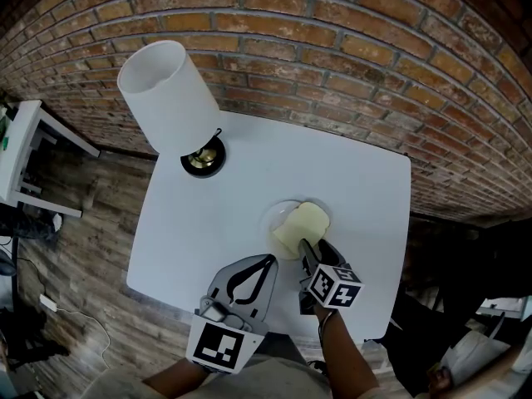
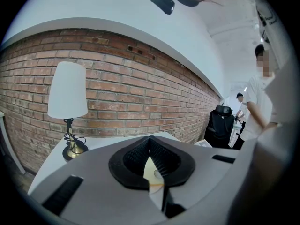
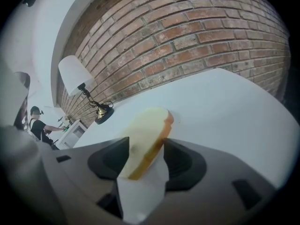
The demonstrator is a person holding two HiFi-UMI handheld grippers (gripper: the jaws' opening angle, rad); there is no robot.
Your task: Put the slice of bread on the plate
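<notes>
A pale slice of bread [image 1: 301, 225] lies on a small white plate [image 1: 278, 210] in the middle of the white table [image 1: 249, 181]. Just behind the slice's near edge is my right gripper [image 1: 309, 248]. In the right gripper view the slice [image 3: 147, 135] stands tilted between the jaws, brown crust to the right; the right gripper [image 3: 146, 150] is open wide, its pads not squeezing the bread. My left gripper [image 1: 271, 259] hovers over the table's near edge, left of the plate, shut and empty. The left gripper view shows the left gripper [image 2: 150, 139] with its pads meeting at the tip.
A lamp with a white shade [image 1: 166, 94] and brass base [image 1: 203, 158] stands at the table's far left corner. A brick wall [image 1: 349, 56] runs behind the table. A white side table [image 1: 25, 156] stands on the wooden floor at the left. People and a black chair [image 2: 220, 123] are in the background.
</notes>
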